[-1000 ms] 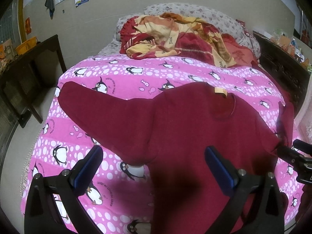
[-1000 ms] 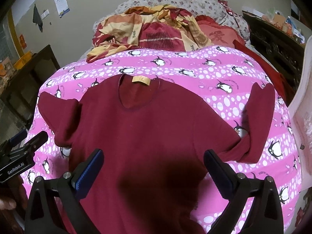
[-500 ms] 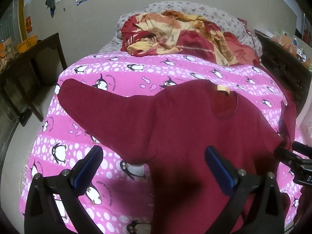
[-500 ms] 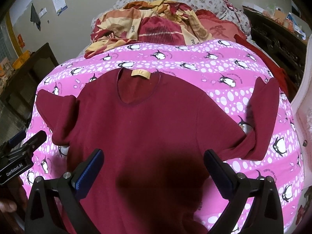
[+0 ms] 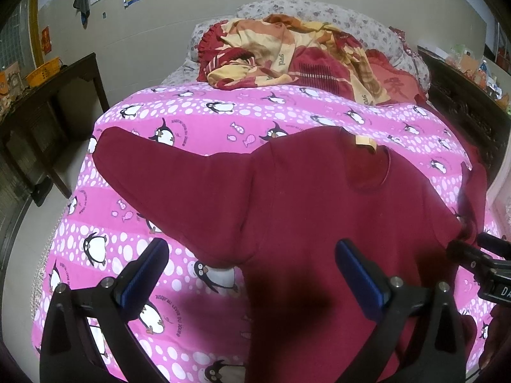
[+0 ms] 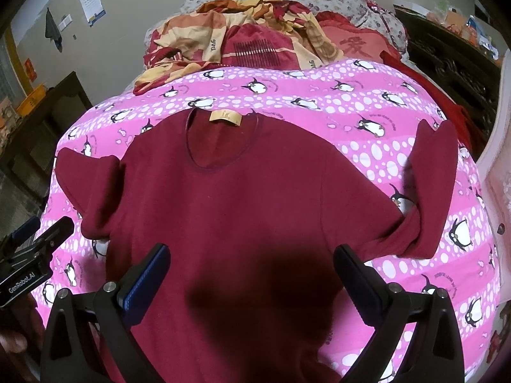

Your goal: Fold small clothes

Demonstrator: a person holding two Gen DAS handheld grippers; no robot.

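Left wrist view is showing the dark red long-sleeved top (image 5: 319, 217) lying face up and spread flat on the pink penguin-print quilt (image 5: 198, 121), with no fold made in it yet, so the folding is judged to be at its very start. Going from left to right there, the one sleeve (image 5: 172, 175) is stretching out straight toward the quilt's edge, the body is lying smooth in the middle with its yellow neck label (image 5: 364, 142) at the far end, and the other sleeve (image 5: 472, 191) is sitting doubled back on itself at the right.

The left gripper (image 5: 252, 274) is hovering over the sleeve's armpit with its jaws standing wide apart and gripping nothing.

In the right wrist view the right gripper (image 6: 252, 274) is hanging over the lower body of the top, jaws likewise spread wide and empty.

Both sleeves and the body are waiting to be folded. A crumpled red and yellow blanket (image 6: 242, 32) is lying beyond the quilt.
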